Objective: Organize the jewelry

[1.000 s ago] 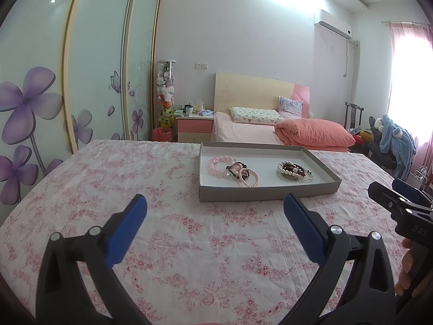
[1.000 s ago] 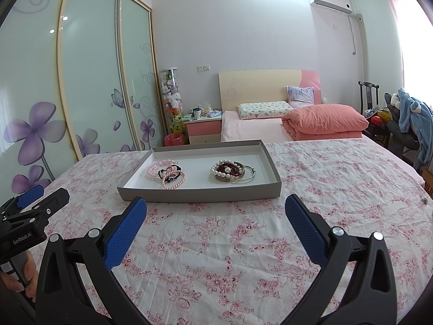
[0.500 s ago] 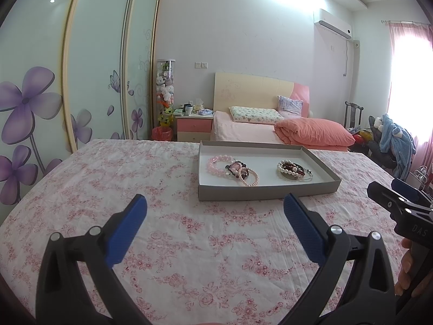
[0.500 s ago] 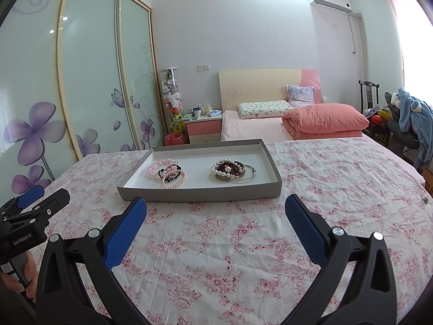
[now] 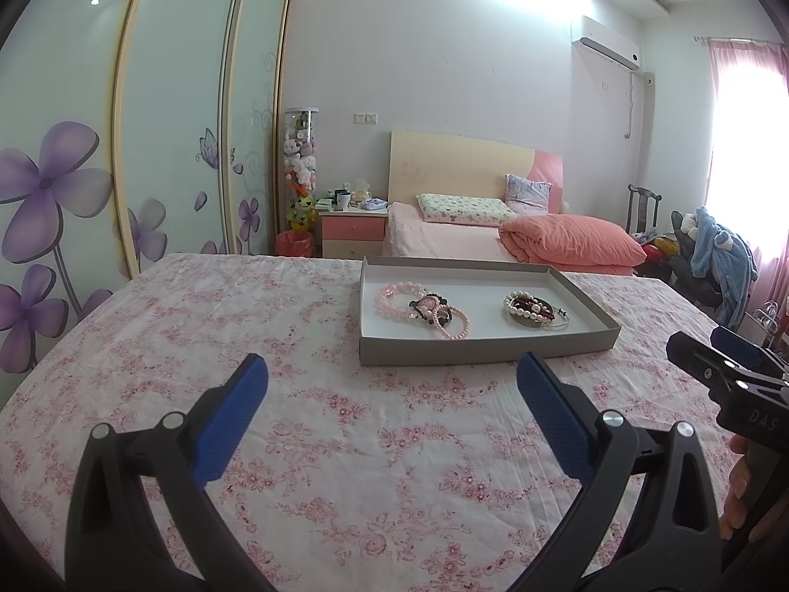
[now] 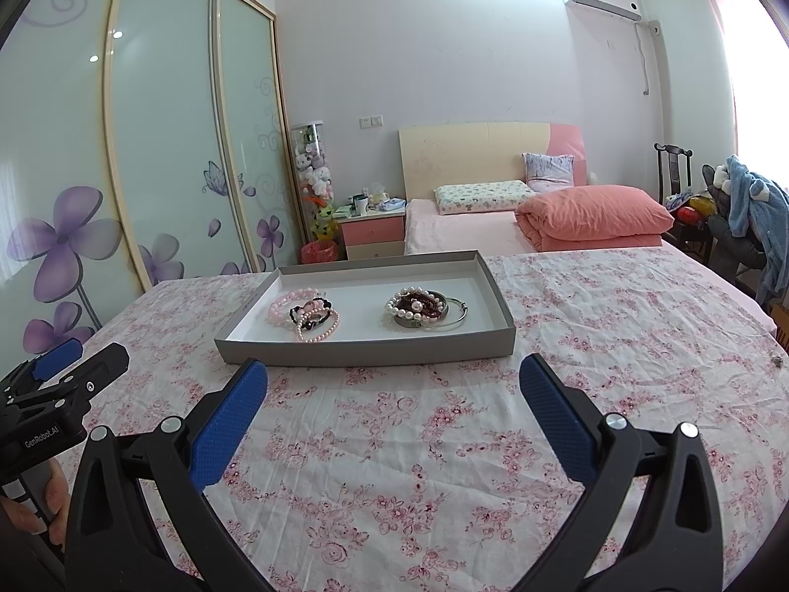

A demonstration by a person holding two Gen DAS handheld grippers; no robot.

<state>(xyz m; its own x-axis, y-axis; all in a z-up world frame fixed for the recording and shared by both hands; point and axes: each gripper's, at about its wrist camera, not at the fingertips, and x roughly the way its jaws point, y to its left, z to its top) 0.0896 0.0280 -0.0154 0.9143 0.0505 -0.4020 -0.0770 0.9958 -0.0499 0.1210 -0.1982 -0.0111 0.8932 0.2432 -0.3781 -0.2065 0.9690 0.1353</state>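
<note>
A shallow grey tray [image 5: 485, 349] [image 6: 365, 352] sits on the pink floral tablecloth. Inside, on the left, lies a pile of pink bead bracelets with a dark one [image 5: 425, 308] [image 6: 305, 313]. On the right lies a pile with white pearls, dark red beads and a silver bangle [image 5: 535, 311] [image 6: 424, 308]. My left gripper [image 5: 392, 385] is open and empty, short of the tray's near wall. My right gripper [image 6: 393, 387] is open and empty, just short of the tray's near wall. Each gripper also shows at the edge of the other's view [image 5: 710, 360] [image 6: 74, 365].
The tablecloth [image 6: 616, 325] covers the whole surface. Behind it are a bed with a salmon quilt [image 5: 572, 241], a pink nightstand [image 5: 352, 234], sliding wardrobe doors with purple flowers [image 5: 59, 207] and a chair with blue clothes [image 5: 720, 256].
Both grippers have barely moved; the tray sits very slightly lower and nearer in both views. Both stay open.
</note>
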